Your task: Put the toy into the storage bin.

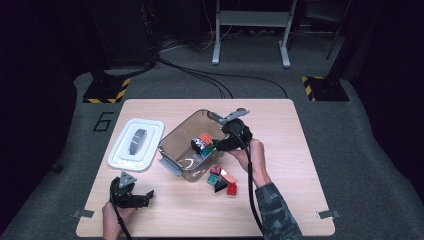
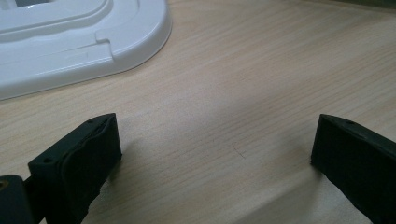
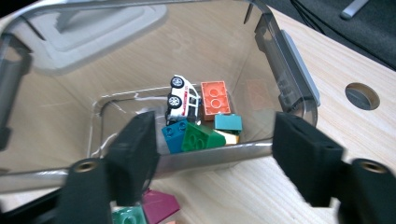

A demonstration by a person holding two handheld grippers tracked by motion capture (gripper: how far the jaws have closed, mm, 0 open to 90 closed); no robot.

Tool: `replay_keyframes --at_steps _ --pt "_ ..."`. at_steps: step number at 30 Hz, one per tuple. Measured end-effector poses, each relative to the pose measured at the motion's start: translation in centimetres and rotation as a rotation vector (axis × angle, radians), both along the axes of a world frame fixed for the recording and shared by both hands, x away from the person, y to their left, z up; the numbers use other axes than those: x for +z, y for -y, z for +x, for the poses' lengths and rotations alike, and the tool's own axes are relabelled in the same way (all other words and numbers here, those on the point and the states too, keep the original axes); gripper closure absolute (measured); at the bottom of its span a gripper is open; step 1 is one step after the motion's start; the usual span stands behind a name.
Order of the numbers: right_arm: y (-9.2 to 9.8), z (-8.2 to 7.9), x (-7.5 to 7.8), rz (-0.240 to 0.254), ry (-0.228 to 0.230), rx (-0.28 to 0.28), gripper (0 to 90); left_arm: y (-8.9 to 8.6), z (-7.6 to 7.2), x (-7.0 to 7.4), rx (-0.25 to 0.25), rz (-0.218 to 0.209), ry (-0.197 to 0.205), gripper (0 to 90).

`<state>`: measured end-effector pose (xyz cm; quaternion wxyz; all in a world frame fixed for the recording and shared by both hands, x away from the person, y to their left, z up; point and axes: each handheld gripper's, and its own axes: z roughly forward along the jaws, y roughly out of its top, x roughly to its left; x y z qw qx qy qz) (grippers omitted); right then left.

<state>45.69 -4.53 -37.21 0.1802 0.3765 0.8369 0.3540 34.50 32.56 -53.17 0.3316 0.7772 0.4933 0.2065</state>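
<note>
- The right gripper [image 3: 215, 158] is hovering just over the near rim of the clear bin [image 3: 280, 51], its jaws standing apart with nothing between them; in the high view the right gripper [image 1: 220, 145] is sitting at the bin's right-hand wall.
- Straight beyond those jaws, inside the bin, a green brick [image 3: 201, 137] is lying beside a blue brick [image 3: 173, 135], with a teal brick [image 3: 228, 122], an orange brick [image 3: 215, 97] and a white toy car [image 3: 181, 100] tipped on its side just behind them.
- Outside the bin, under the right gripper, a small heap of loose bricks [image 1: 222, 179] is lying on the bench [image 1: 290, 200], just beside the bin's near corner.
- The bin is sitting slantwise at the middle of the bench, leaving a broad bare strip along the right edge and the near edge.
- The left gripper [image 2: 212, 154] is resting low over bare wood, jaws wide apart and holding nothing; in the high view the left gripper [image 1: 131, 194] is lying near the bench's front left corner.
- The white lid [image 2: 70, 42] is lying flat ahead of the left gripper, close to the bench's left edge and just beside the bin.
</note>
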Motion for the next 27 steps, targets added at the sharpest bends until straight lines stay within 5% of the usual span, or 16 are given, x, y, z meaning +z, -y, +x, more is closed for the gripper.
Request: replay_keyframes --at_steps 9,19,27 --pt "1.9 -2.7 -0.7 0.041 0.008 -0.016 15.2 0.0 0.0 0.0 -0.002 0.001 0.001 1.3" --pt "3.9 -4.3 -4.8 0.042 -0.063 -0.018 9.9 0.0 0.0 0.0 -0.002 0.001 0.0 1.2" --pt "4.4 -5.5 -9.0 0.026 -0.124 0.028 38.9 0.0 0.0 0.0 -0.003 0.002 0.0 1.2"
